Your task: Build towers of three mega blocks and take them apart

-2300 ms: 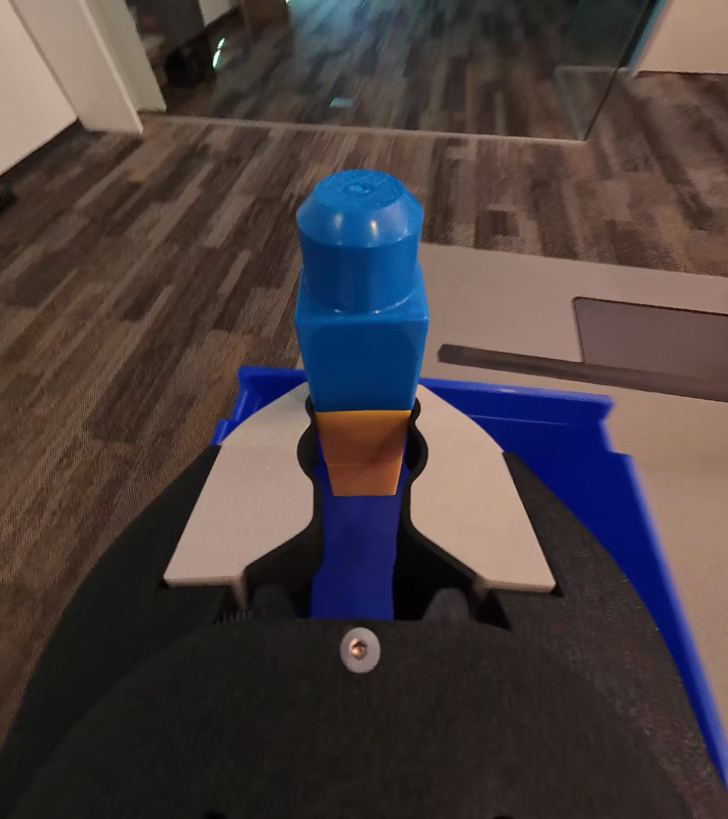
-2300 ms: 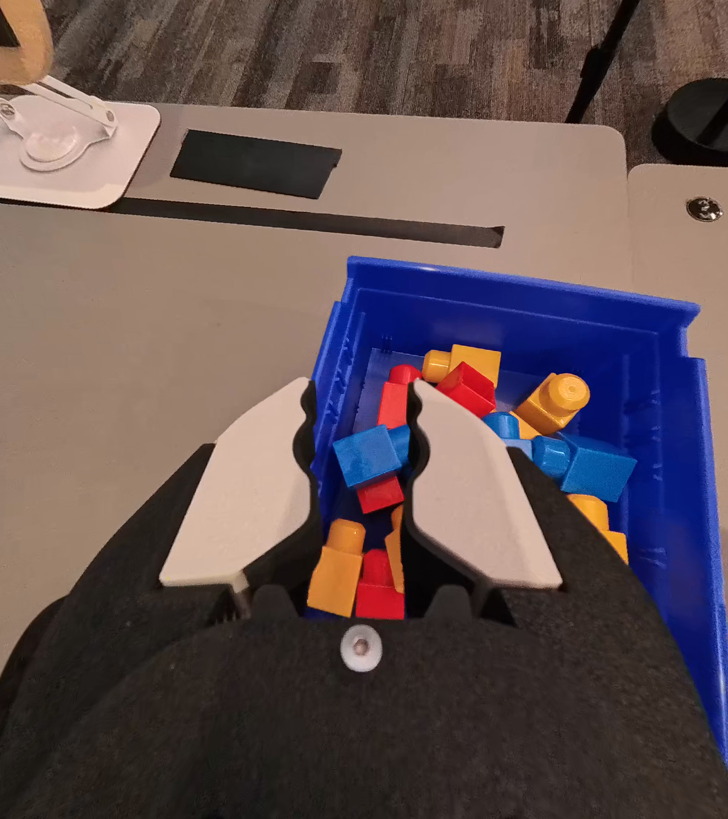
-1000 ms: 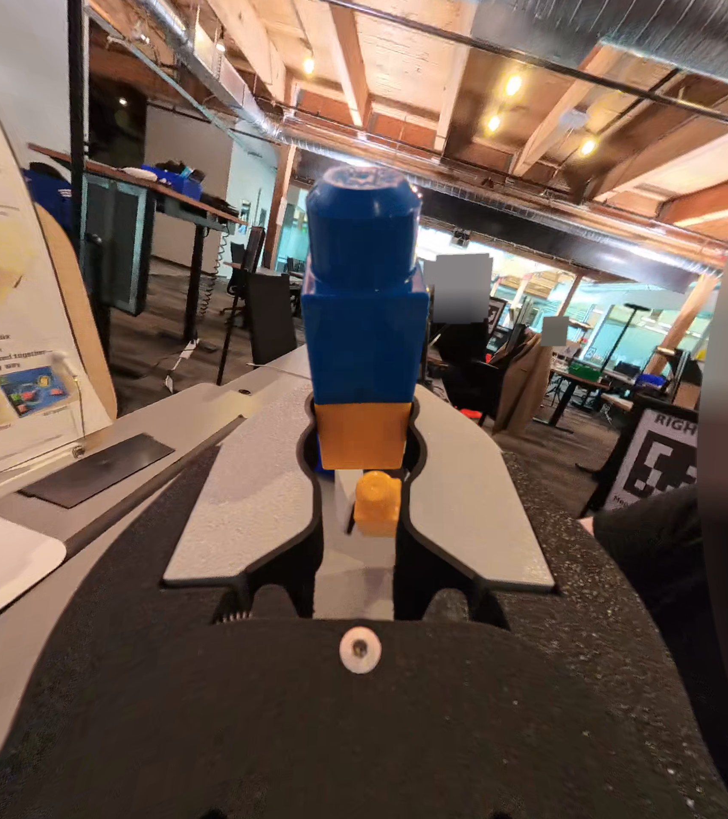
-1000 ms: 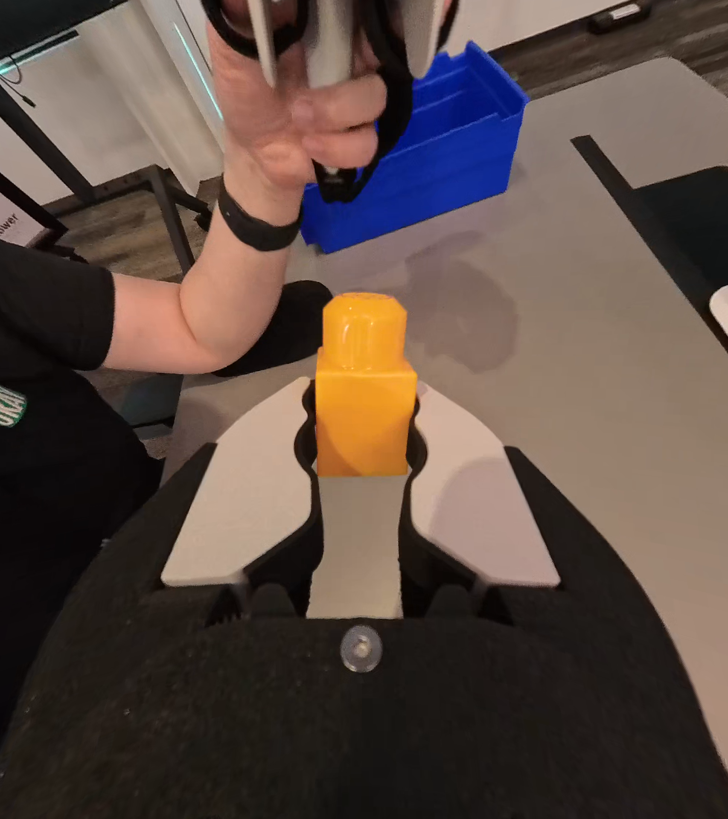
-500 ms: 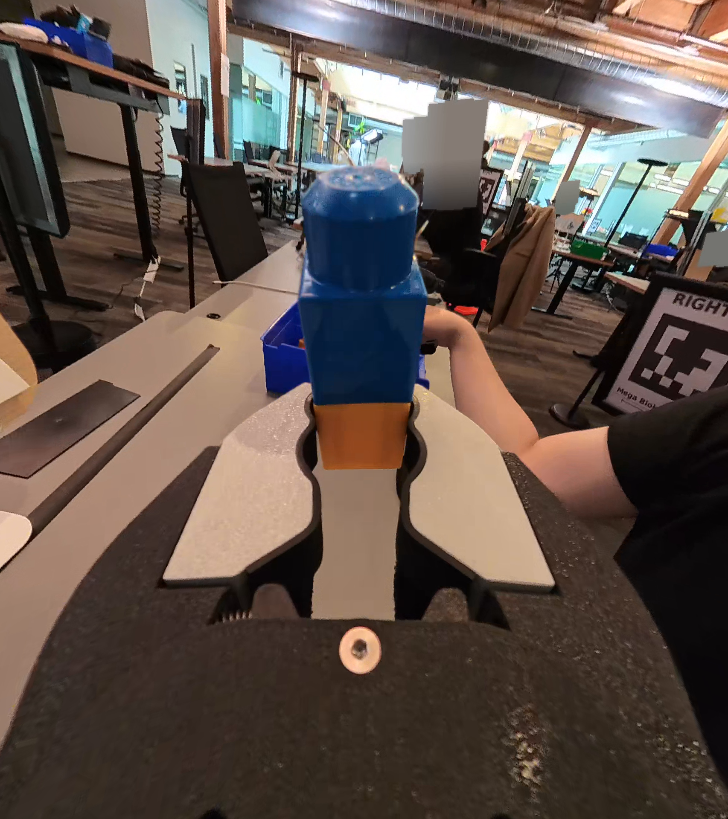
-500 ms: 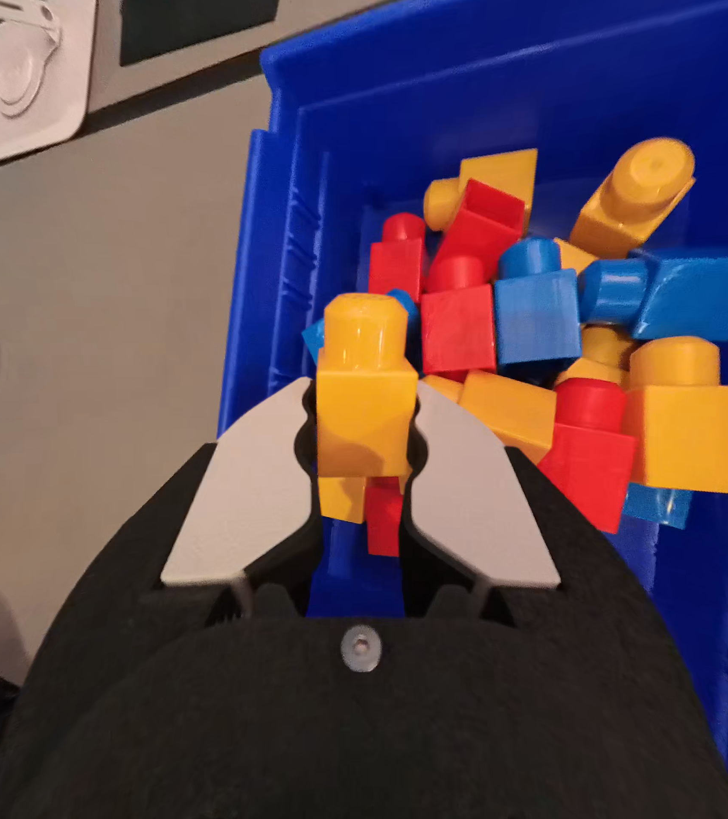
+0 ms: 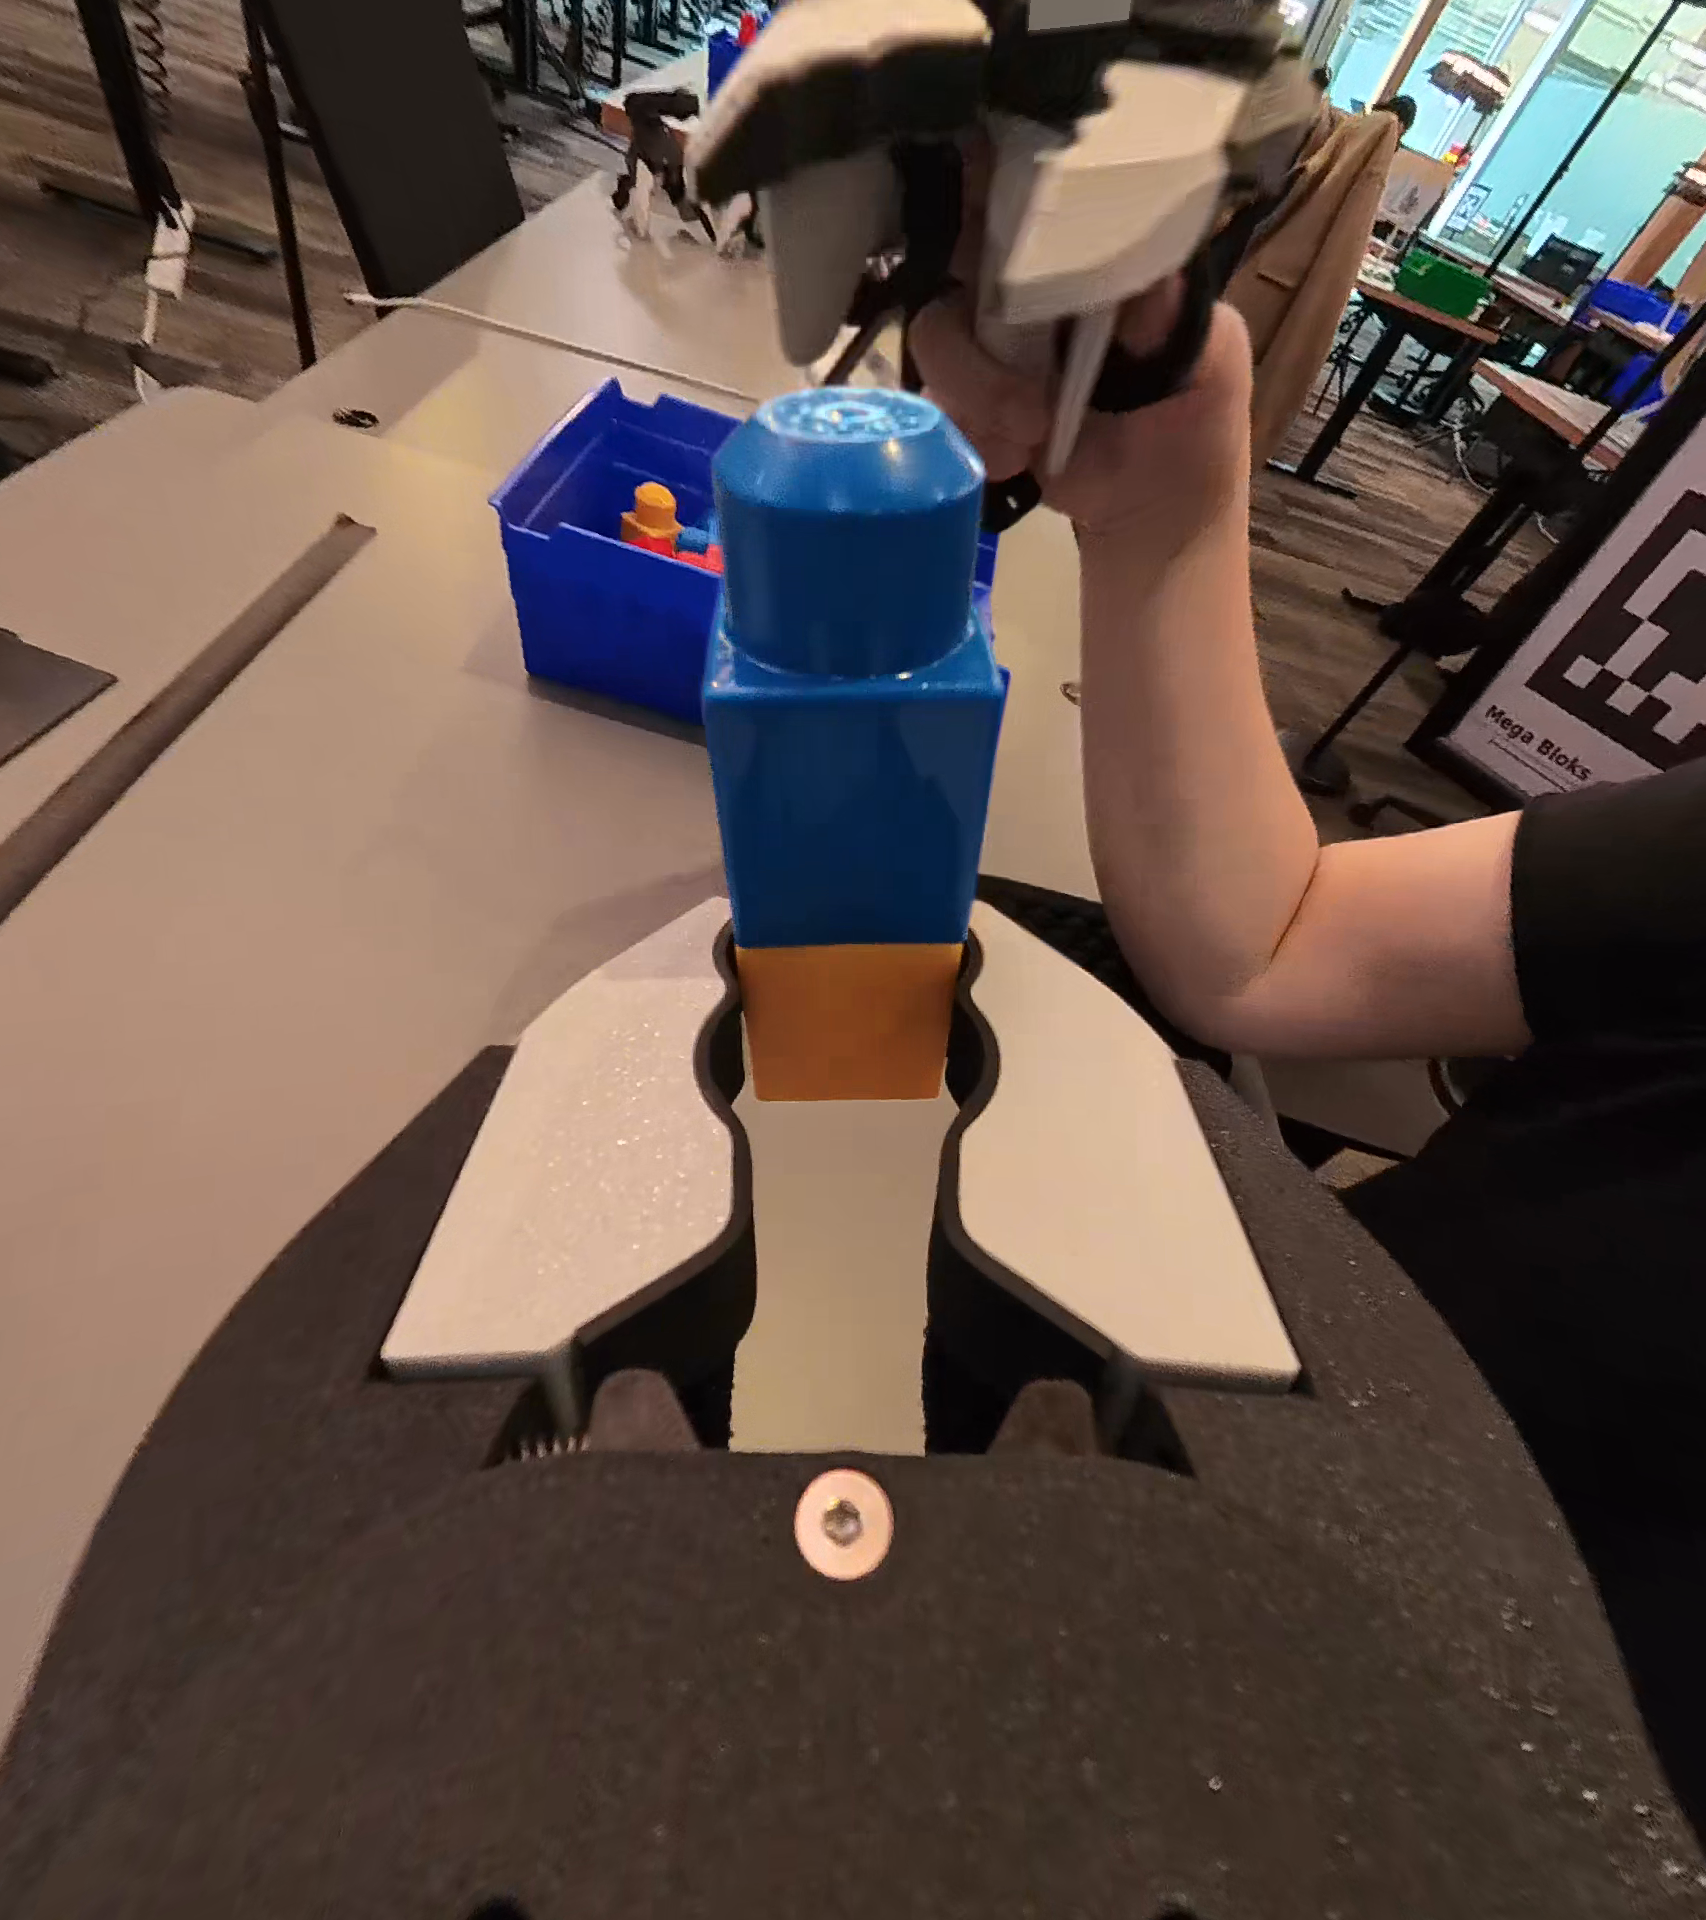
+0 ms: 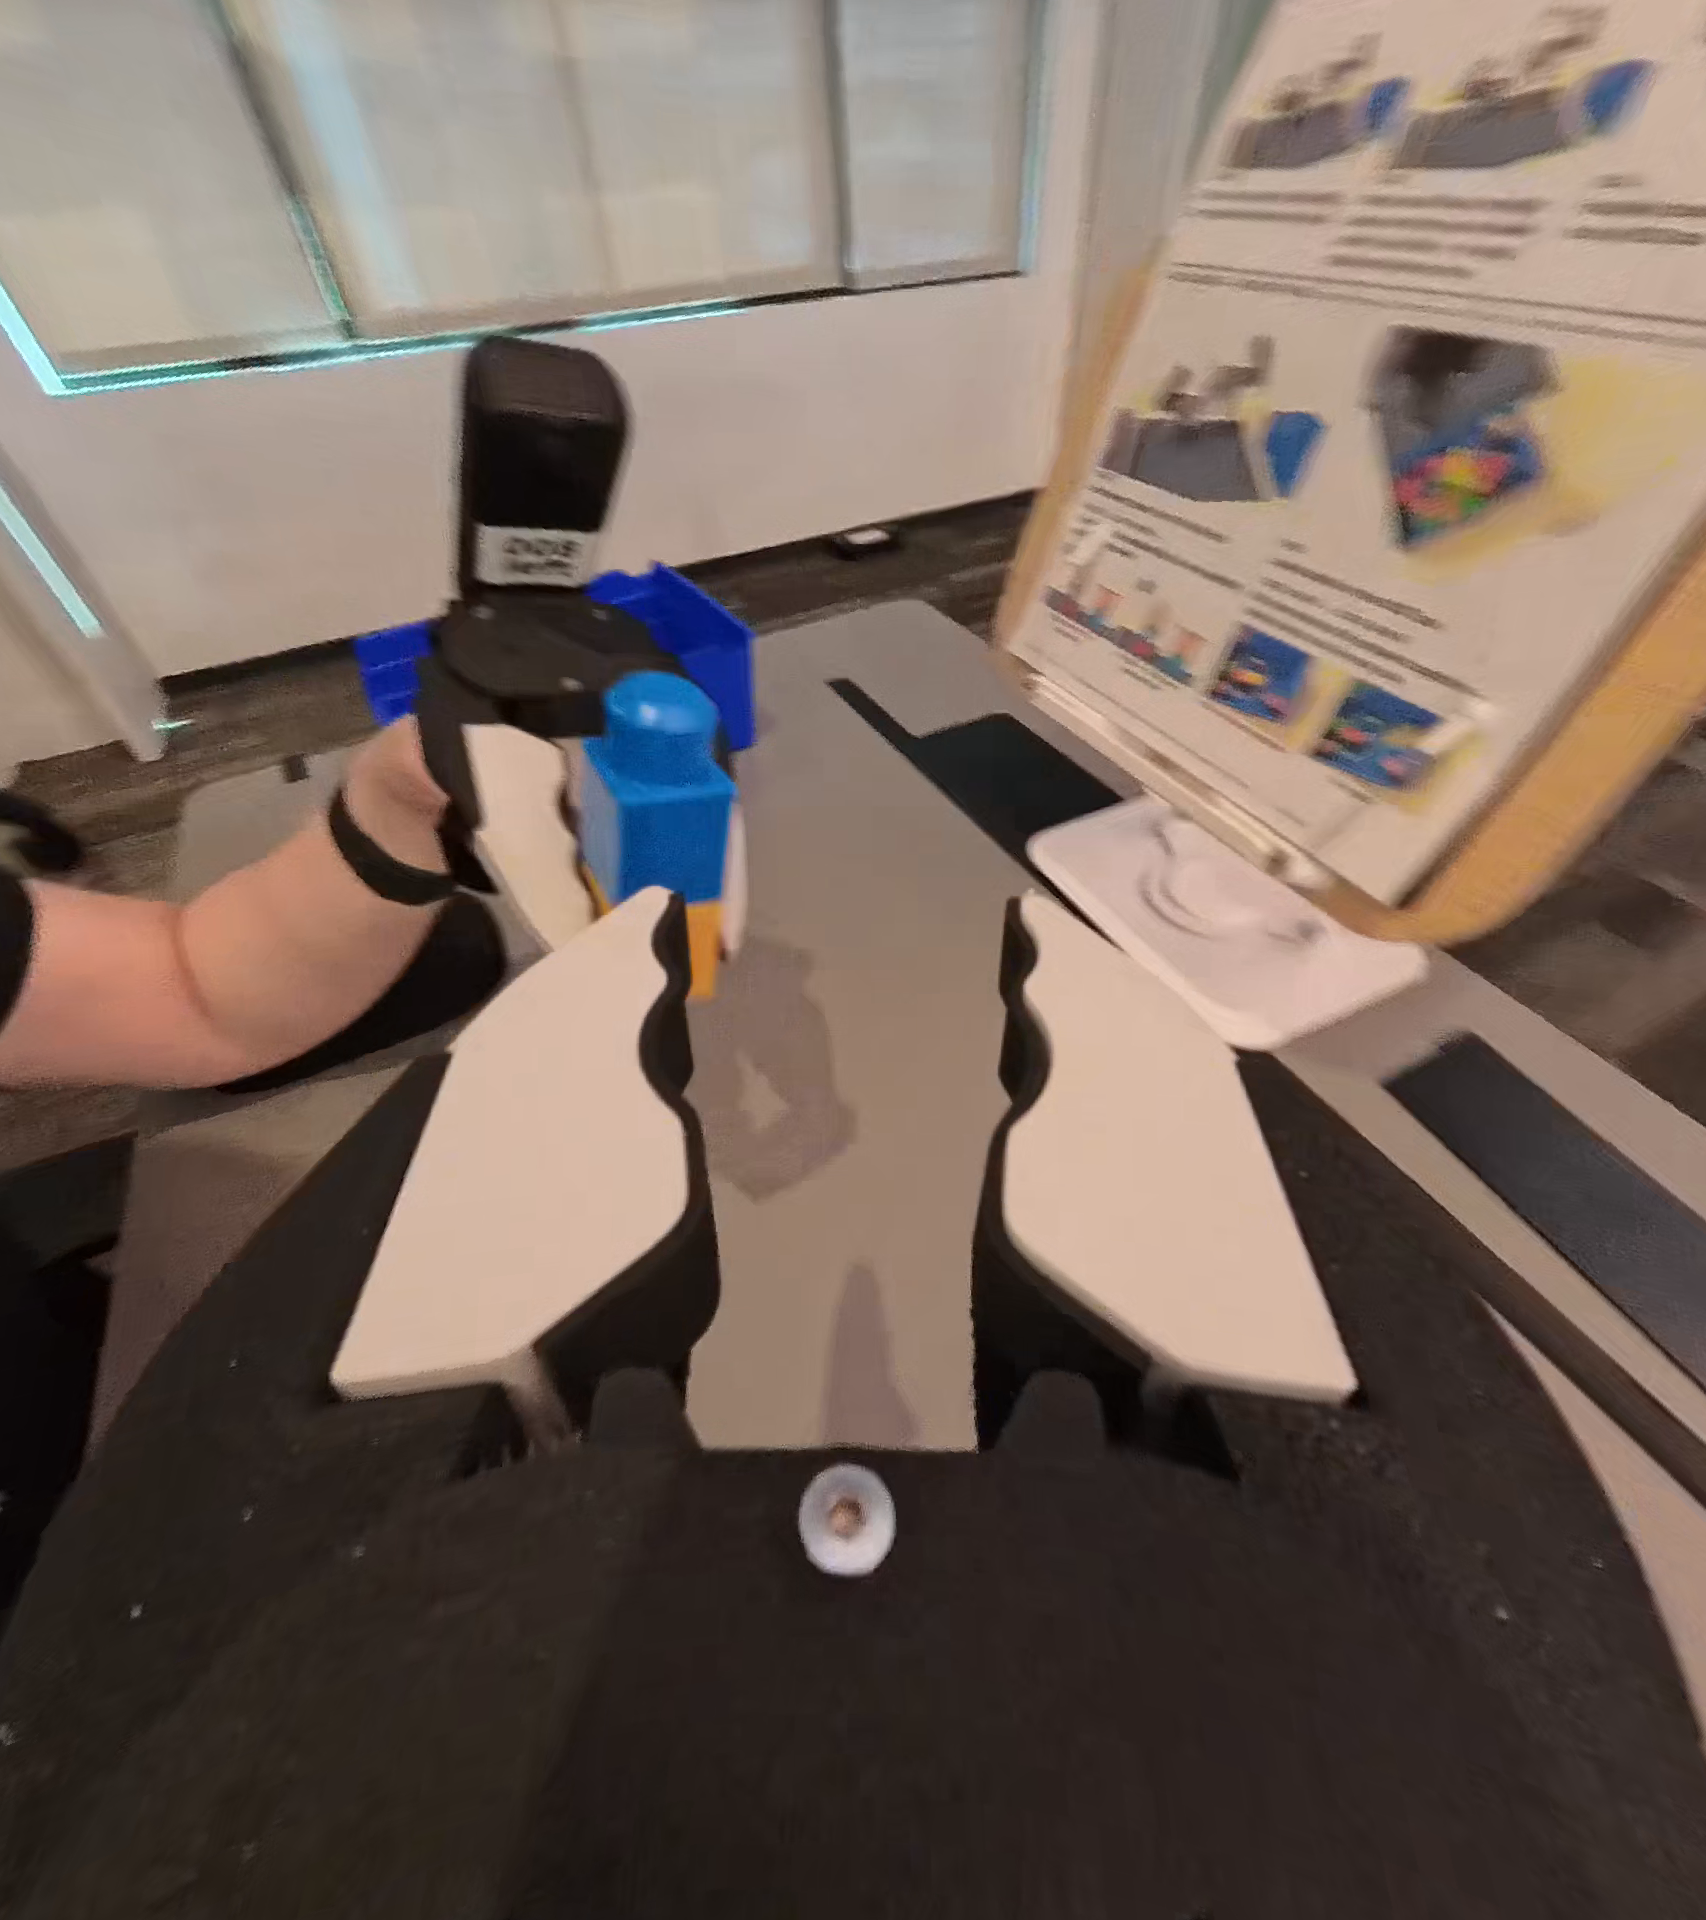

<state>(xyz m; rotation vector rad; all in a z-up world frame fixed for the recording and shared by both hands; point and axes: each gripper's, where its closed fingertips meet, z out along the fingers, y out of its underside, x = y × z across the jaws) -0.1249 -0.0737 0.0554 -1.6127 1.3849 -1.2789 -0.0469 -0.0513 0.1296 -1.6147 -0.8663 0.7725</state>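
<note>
My left gripper (image 7: 849, 935) is shut on an orange block (image 7: 847, 1023) with a blue block (image 7: 849, 727) stacked on its top, and holds the pair above the grey table (image 7: 257, 935). My right gripper (image 8: 844, 914) is open and empty. It faces the left gripper (image 8: 636, 862) and its blue block (image 8: 657, 810) on the orange one (image 8: 703, 951), a short way ahead and to the left. In the left wrist view the right gripper (image 7: 932, 281) hangs from a hand just above and behind the stack.
A blue bin (image 7: 568, 582) with loose orange, red and blue blocks stands farther along the table. Another blue bin (image 8: 693, 634) sits behind the left gripper. An instruction board (image 8: 1400, 468) on a white base (image 8: 1233, 935) stands at the right. A sign (image 7: 1680, 603) stands off the table.
My right gripper held a yellow block over the bin of blocks; now it is open, empty and turned to face the left gripper. The left gripper still holds its two-block stack.
</note>
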